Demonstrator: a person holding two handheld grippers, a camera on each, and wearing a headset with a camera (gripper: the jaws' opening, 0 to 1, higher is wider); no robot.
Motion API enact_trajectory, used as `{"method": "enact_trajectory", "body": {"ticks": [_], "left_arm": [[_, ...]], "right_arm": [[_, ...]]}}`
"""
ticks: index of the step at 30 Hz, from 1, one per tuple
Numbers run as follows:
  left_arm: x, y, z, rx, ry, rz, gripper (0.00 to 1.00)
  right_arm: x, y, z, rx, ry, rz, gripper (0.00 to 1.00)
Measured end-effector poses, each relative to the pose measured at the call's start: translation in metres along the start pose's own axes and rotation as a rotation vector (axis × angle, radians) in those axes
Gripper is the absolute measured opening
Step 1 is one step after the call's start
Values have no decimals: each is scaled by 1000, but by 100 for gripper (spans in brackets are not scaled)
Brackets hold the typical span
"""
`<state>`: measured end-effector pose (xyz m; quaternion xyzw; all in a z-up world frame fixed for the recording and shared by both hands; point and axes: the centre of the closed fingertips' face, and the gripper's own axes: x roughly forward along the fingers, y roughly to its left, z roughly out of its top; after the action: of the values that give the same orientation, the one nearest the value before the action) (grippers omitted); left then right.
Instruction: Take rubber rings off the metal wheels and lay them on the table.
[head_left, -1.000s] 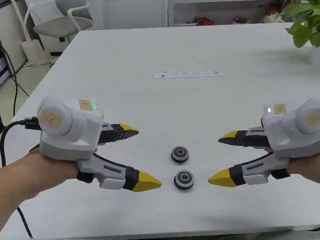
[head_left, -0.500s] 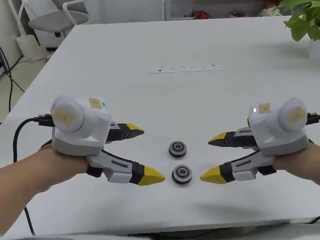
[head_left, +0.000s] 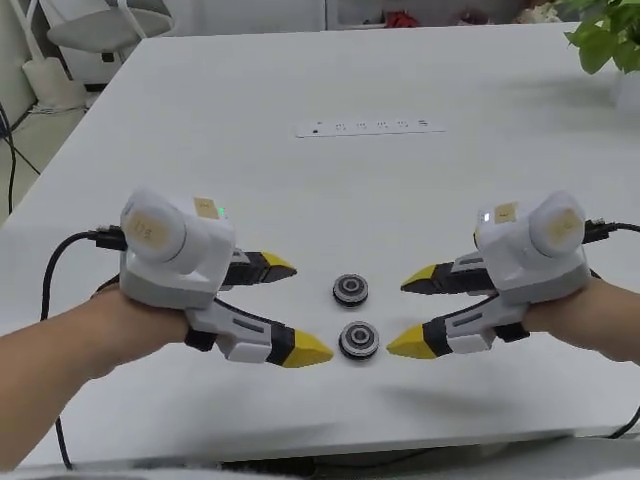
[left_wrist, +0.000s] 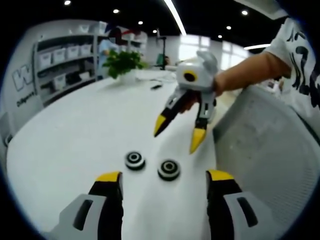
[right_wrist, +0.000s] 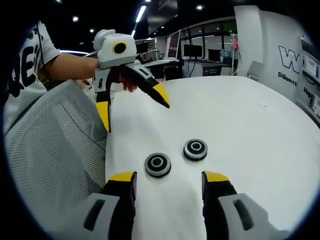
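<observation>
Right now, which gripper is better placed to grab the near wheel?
The left gripper, narrowly: open, with the near wheel centred between its jaws in its own view. The right gripper, also open, has it off toward one jaw.

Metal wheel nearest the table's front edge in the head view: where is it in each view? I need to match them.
Head view: near wheel, low centre, the lower of the pair.
Left gripper view: near wheel is the right-hand one, just below centre.
Right gripper view: near wheel is the left-hand one, just below centre.
Shared landmark: the far wheel beside it.
</observation>
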<state>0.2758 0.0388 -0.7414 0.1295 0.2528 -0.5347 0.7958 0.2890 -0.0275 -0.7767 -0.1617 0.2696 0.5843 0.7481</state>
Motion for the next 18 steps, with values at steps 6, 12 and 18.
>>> {"method": "enact_trajectory", "body": {"ticks": [6, 12, 18], "left_arm": [[5, -3, -5, 0, 23, -22, 64], [11, -1, -7, -3, 32, -33, 62], [18, 2, -11, -12, 44, -43, 57]], "right_arm": [[4, 2, -4, -2, 20, 17, 47], [9, 3, -4, -4, 30, 33, 43], [16, 8, -9, -23, 60, 56, 41]]}}
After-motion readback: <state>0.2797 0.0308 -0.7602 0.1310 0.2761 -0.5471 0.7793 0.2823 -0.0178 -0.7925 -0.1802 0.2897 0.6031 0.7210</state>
